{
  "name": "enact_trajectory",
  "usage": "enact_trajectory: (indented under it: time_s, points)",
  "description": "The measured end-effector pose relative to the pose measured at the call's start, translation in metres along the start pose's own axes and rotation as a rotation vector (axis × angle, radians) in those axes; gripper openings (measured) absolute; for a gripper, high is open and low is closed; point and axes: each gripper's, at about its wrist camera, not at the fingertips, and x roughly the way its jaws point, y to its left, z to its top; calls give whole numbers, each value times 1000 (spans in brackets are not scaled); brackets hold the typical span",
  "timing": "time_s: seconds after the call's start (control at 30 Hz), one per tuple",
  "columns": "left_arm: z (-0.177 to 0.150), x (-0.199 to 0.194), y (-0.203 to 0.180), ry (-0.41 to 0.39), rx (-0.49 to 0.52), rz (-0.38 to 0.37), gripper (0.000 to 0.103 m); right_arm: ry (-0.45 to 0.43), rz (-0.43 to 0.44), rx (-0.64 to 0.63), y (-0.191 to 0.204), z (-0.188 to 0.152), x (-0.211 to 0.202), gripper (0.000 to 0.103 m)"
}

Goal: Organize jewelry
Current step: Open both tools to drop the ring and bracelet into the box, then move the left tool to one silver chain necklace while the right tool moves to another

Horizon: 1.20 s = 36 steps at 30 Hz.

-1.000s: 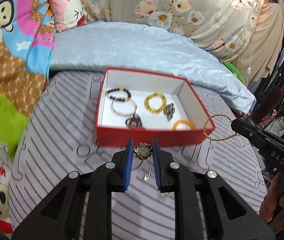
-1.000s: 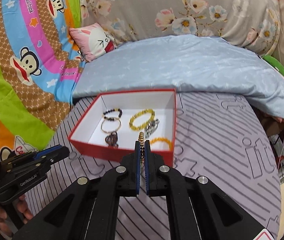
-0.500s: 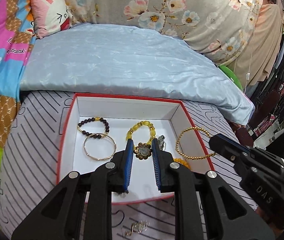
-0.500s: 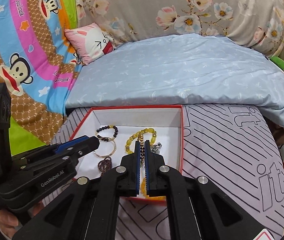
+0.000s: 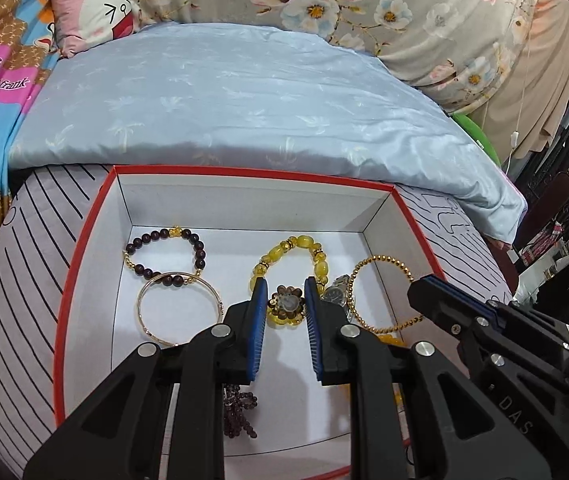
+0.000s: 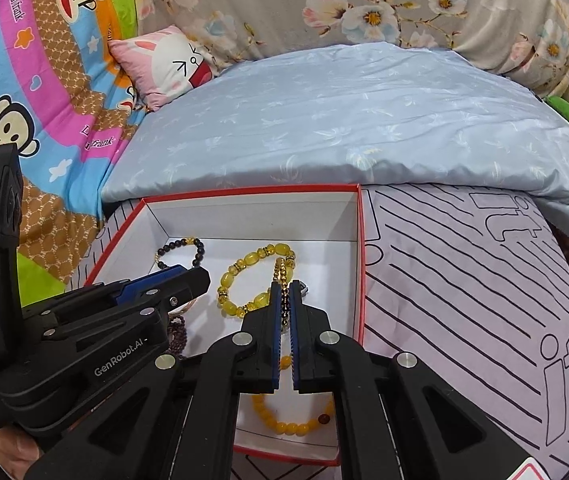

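Note:
A red box (image 5: 84, 240) with a white inside lies on the striped mat; it also shows in the right wrist view (image 6: 358, 264). My left gripper (image 5: 284, 304) is shut on a flower-shaped brooch (image 5: 286, 303) and holds it over the box. My right gripper (image 6: 283, 304) is shut on a gold bead bracelet (image 5: 380, 264) that hangs over the box's right side. In the box lie a dark bead bracelet (image 5: 164, 236), a gold bangle (image 5: 180, 304), a yellow bead bracelet (image 5: 304, 244), a small watch (image 5: 336, 292), a dark red bead string (image 5: 238, 416) and an orange bead bracelet (image 6: 292, 420).
A light blue quilt (image 5: 244, 112) lies just behind the box. A pink cartoon pillow (image 5: 92, 4) and a flowered cover (image 5: 364, 8) are further back. The striped mat (image 6: 464, 280) stretches to the right of the box.
Both grippers have moved forward and now hang over the inside of the box. The brooch and the gold bead bracelet came with them and sit lower over the box floor.

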Motion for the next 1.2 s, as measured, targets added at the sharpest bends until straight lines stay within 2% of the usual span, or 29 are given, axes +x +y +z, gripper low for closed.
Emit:
enact_trajectory:
  time_s: [0.2,0.23,0.3,0.37,0.4,0.77,1.2]
  points:
    - [0,5,2,3,-9,4,18,-4,-16,0,-1,-2,2,4]
    - [0,5,1,-2,-4,13,19,-13,-23,1,-1,-2,1,9]
    - [0,3,1,-9,2,23,25,-21,-26,9,-2,-1,-2,13]
    - [0,0,4,-15,-13,36,37,-30,-26,12,-2,-1,-7,17]
    - [1,-2,6,-20,-21,39,38,-33,-26,10,-1,-1,-9,19]
    - [-9,-48,19,-66,-38,63,38,-39,-7,-18,15,-20,-44,20]
    - [-53,-97,29,-65,-53,80,38,39,28,-34,34,-85,-73,20]
